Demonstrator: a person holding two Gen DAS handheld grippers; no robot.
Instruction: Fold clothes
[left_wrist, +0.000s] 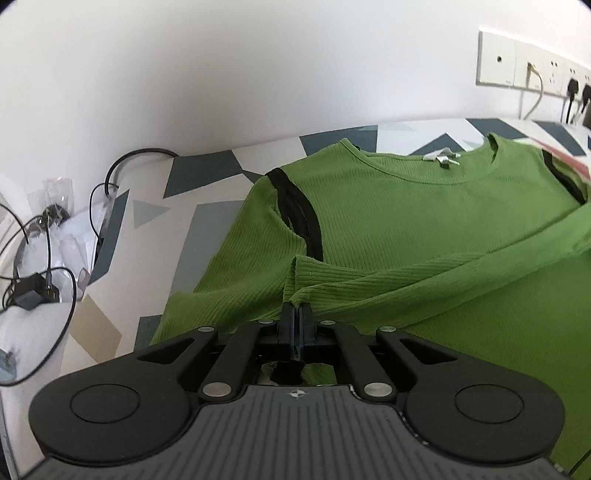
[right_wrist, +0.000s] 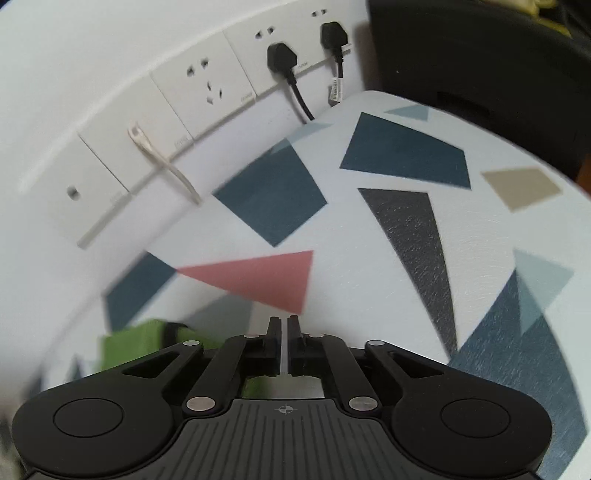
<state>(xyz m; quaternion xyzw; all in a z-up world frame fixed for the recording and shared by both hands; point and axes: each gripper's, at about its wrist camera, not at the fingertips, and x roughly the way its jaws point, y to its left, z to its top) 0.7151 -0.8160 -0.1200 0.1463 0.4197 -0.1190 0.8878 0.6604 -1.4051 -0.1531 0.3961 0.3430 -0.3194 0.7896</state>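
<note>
A green ribbed sweater (left_wrist: 406, 206) with black shoulder stripes lies face up on the patterned table (left_wrist: 207, 173), its neck toward the wall. One long sleeve (left_wrist: 424, 280) is laid across the body from the right. My left gripper (left_wrist: 296, 308) is shut on that sleeve's cuff, pinching its lower edge. In the right wrist view my right gripper (right_wrist: 283, 321) hovers over bare tabletop (right_wrist: 369, 240), fingers nearly together with nothing between them. A corner of the green sweater (right_wrist: 129, 343) shows low at its left, blurred.
Wall sockets (left_wrist: 528, 70) run along the white wall behind the table, with two black plugs (right_wrist: 280, 55) and a pale cable (right_wrist: 166, 166). Cables, a charger and plastic bags (left_wrist: 55, 229) lie off the table's left edge. A dark bulky object (right_wrist: 480, 55) stands past the far right corner.
</note>
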